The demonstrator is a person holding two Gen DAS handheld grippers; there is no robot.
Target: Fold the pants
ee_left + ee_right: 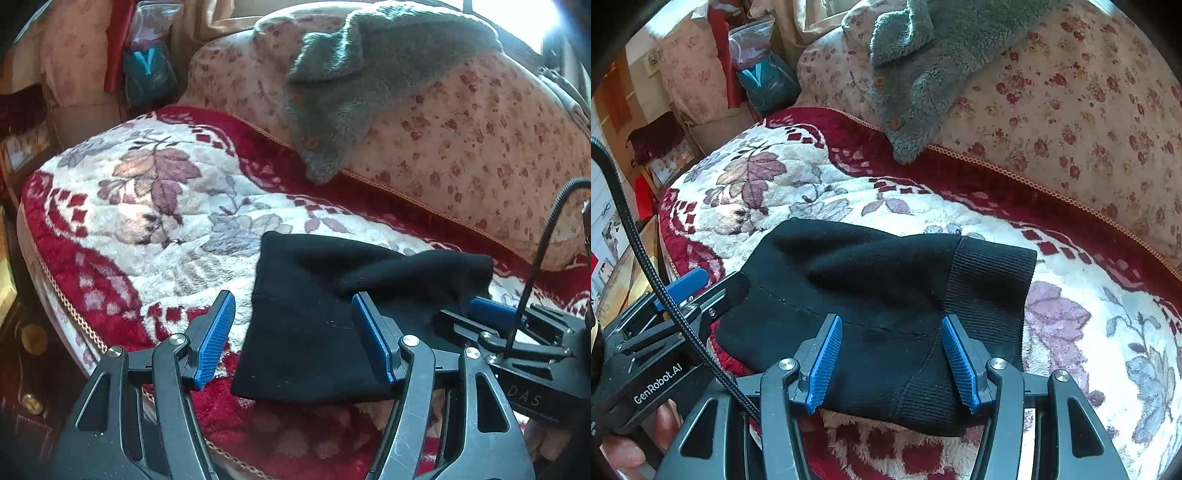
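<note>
The black pants (314,314) lie folded into a compact bundle on the red and white floral blanket (155,206). In the right wrist view the pants (879,295) show a ribbed band at the right end. My left gripper (295,339) is open, its blue pads over the near left part of the bundle, holding nothing. My right gripper (894,362) is open over the near edge of the bundle, holding nothing. The right gripper also shows in the left wrist view (491,317) at the bundle's right side. The left gripper shows in the right wrist view (683,288) at the bundle's left end.
A grey fleece garment (354,74) with buttons hangs over a floral cushion (461,140) behind the blanket. Bags and a red cloth (147,66) stand at the back left. The blanket's left edge (48,273) drops off to the floor. A black cable (646,266) crosses the left.
</note>
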